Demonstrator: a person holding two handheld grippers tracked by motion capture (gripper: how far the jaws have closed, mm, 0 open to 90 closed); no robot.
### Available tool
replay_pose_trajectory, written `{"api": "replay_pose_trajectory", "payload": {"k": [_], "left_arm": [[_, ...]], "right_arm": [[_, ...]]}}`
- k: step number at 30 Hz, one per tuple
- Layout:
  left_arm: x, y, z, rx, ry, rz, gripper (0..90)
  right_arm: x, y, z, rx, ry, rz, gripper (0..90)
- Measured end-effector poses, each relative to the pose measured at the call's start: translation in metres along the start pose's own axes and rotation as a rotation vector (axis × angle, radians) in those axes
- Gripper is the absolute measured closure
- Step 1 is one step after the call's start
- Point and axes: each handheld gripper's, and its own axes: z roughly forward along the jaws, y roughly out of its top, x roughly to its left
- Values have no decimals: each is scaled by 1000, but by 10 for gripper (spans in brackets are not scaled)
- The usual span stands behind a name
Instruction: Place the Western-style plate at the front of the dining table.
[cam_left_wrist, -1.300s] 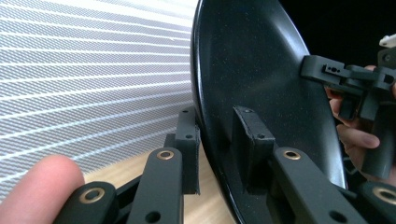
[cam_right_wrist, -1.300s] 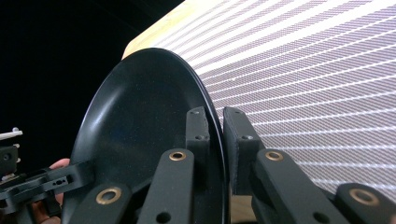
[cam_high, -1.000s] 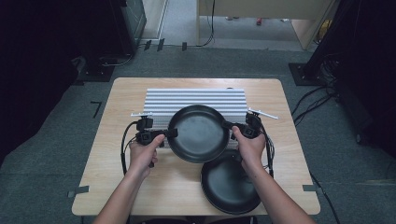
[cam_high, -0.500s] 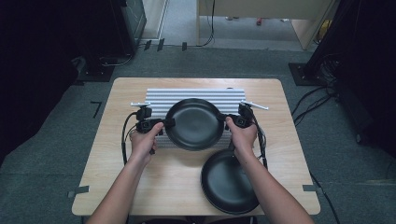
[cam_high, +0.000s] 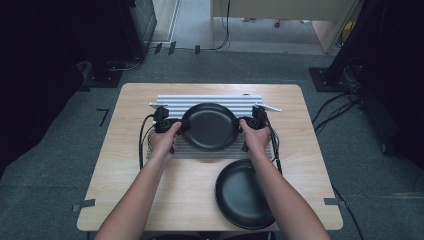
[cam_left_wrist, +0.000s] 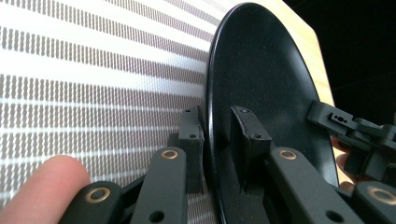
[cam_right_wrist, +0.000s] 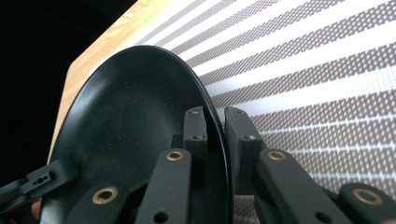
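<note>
high view: round black shallow plate (cam_high: 210, 126) held between left tongs (cam_high: 181, 126) and right tongs (cam_high: 240, 124), over the ribbed silver metal rack (cam_high: 210, 99) on the pale wooden desk (cam_high: 125, 170). second black plate (cam_high: 245, 194) lies on the desk, nearer the person. grey carpet floor (cam_high: 60, 165) around.

left gripper view: left tongs (cam_left_wrist: 217, 135) clamped on plate rim (cam_left_wrist: 261, 74).

right gripper view: right tongs (cam_right_wrist: 215, 135) clamped on opposite rim (cam_right_wrist: 140, 107). no writing legible.

black round plate (cam_high: 210, 126), shallow, matte, level, pinched at both side rims, over striped mat toward table's far edge. second identical plate (cam_high: 244, 193) flat near front-right corner.
</note>
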Motion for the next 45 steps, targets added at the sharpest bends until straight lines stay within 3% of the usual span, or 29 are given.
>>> {"api": "replay_pose_trajectory", "payload": {"k": [3, 6, 8, 15, 17, 26, 32, 38, 40, 43, 45], "left_arm": [[0, 3, 4, 4, 8, 7, 759], [2, 6, 10, 7, 26, -4, 759], [6, 9, 15, 6, 46, -19, 758], [13, 13, 22, 1, 42, -57, 758], [14, 14, 26, 12, 44, -64, 753], [16, 15, 30, 4, 70, -48, 720], [19, 14, 31, -21, 55, -50, 726], [20, 16, 32, -7, 51, -43, 724], [17, 17, 32, 3, 51, -20, 690], [17, 16, 32, 1, 31, -17, 589], [16, 15, 32, -6, 20, -9, 574]], "right_arm": [[-3, 1, 4, -16, 1, 5, 794], [-9, 1, 12, -20, -3, 51, 791], [-11, -1, 18, -23, -16, 53, 791], [-12, -2, 25, -53, -11, 84, 793], [-12, -2, 26, -86, -17, 93, 791], [-10, -4, 27, -114, -16, 71, 793], [-7, -6, 27, -112, -45, 43, 798], [-7, -6, 25, -91, -42, 21, 806], [-8, -6, 25, -85, -36, 23, 801], [-9, -5, 25, -84, -18, 38, 766], [-9, -4, 25, -89, 1, 37, 739]]}}
